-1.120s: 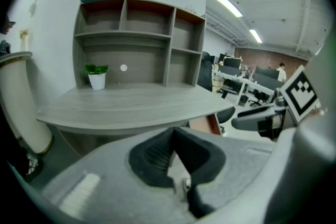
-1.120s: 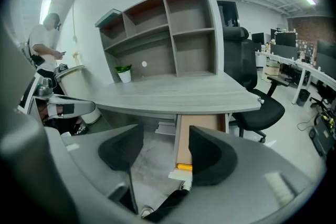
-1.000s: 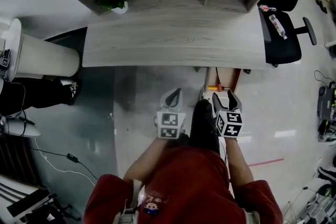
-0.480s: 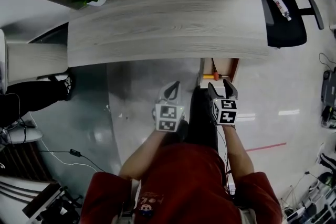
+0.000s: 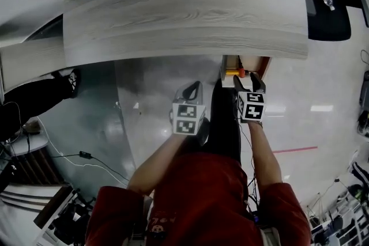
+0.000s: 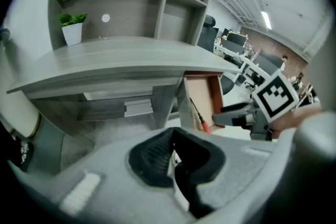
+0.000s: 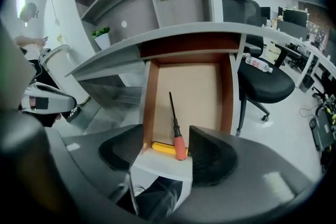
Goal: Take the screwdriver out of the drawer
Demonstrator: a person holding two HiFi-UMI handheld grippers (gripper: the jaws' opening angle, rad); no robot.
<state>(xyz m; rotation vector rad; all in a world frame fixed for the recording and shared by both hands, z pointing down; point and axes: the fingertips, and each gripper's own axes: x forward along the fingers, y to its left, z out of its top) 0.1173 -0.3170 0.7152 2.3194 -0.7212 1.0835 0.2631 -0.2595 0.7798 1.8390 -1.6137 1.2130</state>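
The drawer (image 7: 150, 107) stands pulled out beneath the surface (image 5: 184, 20). The screwdriver (image 7: 175, 123) lies flat on the drawer floor near the front edge, shaft pointing toward the back, red handle nearest the operator and resting against a yellow item (image 7: 161, 147) that lies crosswise. The right claw (image 7: 165, 140) hovers just above the drawer front with its jaws spread apart and nothing between them, roughly in line with the handle. The left claw (image 6: 172, 136) is held beside it under the surface, jaws drawn together and empty. The tool is judged light and rigid. The thin metal shaft is likely slippery and may roll. Take hold across the thicker handle, where the jaws gain the widest contact.
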